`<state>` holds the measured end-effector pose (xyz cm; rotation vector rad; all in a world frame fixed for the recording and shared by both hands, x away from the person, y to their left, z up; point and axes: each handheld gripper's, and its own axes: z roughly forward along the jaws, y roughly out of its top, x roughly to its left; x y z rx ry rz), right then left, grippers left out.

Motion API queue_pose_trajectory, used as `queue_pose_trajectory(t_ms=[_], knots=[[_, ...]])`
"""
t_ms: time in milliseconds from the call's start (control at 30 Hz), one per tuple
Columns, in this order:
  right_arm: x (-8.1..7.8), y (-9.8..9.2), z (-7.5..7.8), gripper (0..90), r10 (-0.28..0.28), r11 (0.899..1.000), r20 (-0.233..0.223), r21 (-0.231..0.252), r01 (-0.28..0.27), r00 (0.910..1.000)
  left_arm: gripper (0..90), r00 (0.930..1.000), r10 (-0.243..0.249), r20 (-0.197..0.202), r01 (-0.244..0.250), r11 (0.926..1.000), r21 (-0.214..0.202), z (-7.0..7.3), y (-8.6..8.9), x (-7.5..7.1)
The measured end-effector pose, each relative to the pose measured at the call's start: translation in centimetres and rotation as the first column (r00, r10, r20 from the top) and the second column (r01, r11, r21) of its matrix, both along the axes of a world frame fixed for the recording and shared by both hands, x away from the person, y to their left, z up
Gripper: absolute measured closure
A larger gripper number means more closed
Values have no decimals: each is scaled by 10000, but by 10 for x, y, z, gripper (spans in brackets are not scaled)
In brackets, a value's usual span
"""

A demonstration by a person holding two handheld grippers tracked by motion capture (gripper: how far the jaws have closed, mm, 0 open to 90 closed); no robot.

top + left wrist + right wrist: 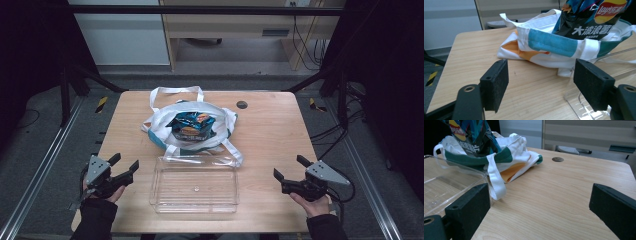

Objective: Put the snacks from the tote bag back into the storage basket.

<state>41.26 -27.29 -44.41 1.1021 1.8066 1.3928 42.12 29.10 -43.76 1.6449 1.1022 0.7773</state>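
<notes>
The blue-and-black crinkly foil chip bag stands in the mouth of the soft white cloth tote bag with teal and orange panels, at the middle of the pale wooden table, just behind the clear rigid plastic tray; I judge the packet light, air-puffed, slippery and easily crushed, so it is best pinched gently at its crimped top seam rather than across the belly; the tote is limp and would fold or drag along with it, and its loose straps could snag; the left gripper and the right gripper both rest at the near corners with jaws spread wide and nothing between them; the high view gives the whole layout and the tray's bare inside; the left gripper view reads the packet's printed lettering and the tote's teal band; the right gripper view shows a white strap draped against the tray's corner and the round dark cable hole in the tabletop
</notes>
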Motion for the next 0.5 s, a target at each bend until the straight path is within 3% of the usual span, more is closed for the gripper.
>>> queue_pose_trajectory(t_ms=[333, 500], knots=[[0, 2, 1, 40, 94, 9999, -33, -107, -94, 10000, 292, 9995, -306, 99, 306, 9995, -26, 8, -11, 1], [1, 3, 1, 39, 175, 9997, -15, -145, -175, 9998, 292, 9998, -206, -32, 206, 9998, -47, 9, -11, 6]])
